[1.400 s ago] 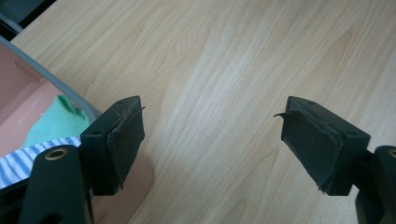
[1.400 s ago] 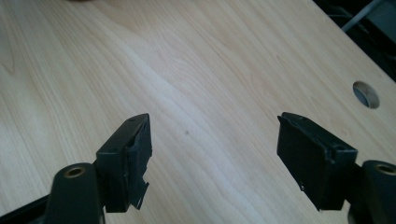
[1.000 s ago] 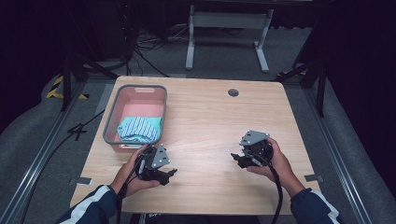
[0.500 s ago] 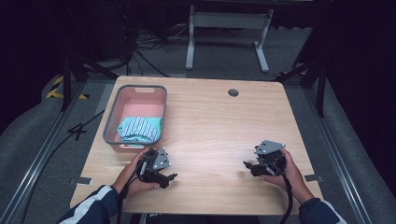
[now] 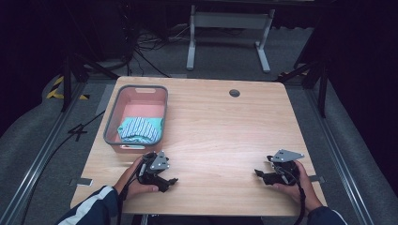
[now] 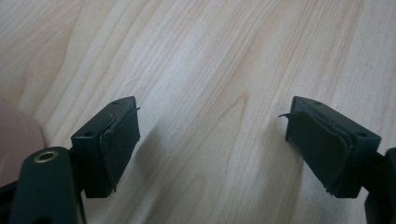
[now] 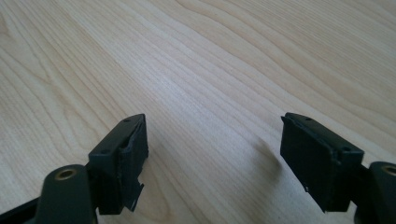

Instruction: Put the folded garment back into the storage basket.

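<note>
**Counter stock: two hand-held grippers, one basket**

- Left hand-held gripper: lower left of the high view, low over the bare counter, near the basket's front rim. Jaws spread, having just opened a little further; nothing between them but wood grain.
- Right hand-held gripper: lower right, near the counter's front edge. Jaws spread wide, just opened further; nothing between them.
- Basket: grey-rimmed, pink inside, left of centre.
- Striped cloth: folded, inside the basket's near end.
</note>
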A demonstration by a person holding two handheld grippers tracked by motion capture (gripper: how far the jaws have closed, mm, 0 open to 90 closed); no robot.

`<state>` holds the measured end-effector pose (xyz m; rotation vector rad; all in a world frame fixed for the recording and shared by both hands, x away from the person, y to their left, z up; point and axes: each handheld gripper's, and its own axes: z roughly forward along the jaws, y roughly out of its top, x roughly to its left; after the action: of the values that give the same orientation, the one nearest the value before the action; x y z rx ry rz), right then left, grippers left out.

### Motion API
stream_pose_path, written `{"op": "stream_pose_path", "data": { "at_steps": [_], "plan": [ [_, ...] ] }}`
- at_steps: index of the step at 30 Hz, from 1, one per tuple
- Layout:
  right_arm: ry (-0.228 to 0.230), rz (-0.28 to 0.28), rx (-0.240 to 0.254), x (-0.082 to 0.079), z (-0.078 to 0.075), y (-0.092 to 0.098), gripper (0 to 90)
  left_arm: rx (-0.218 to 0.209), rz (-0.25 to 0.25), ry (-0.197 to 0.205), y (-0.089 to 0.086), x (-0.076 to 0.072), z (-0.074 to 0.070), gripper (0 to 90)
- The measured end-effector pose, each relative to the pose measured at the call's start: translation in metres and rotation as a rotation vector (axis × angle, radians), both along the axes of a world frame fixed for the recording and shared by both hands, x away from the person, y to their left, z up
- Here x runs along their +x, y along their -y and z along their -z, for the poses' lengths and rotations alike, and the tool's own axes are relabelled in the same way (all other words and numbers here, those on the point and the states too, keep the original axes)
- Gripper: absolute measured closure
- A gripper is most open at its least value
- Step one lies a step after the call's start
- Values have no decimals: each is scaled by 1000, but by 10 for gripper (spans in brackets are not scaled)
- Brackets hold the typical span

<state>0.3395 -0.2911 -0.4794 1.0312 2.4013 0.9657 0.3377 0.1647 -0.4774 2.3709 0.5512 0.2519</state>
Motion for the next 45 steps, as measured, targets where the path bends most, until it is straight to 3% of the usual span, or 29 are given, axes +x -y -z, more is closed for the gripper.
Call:
{"op": "stream_pose_path", "data": {
  "at_steps": [3, 5, 45],
  "plan": [
    [-3, 27, 42, -2, 4, 6, 214, -37, -20, -35, -4, 3, 4, 153],
    [-6, 49, 72, -2, 7, 9, 184, -53, -14, -25, -6, 3, 5, 148],
    [-6, 61, 70, -2, 7, 9, 167, -50, -18, -24, -5, 4, 6, 129]
  ]
}}
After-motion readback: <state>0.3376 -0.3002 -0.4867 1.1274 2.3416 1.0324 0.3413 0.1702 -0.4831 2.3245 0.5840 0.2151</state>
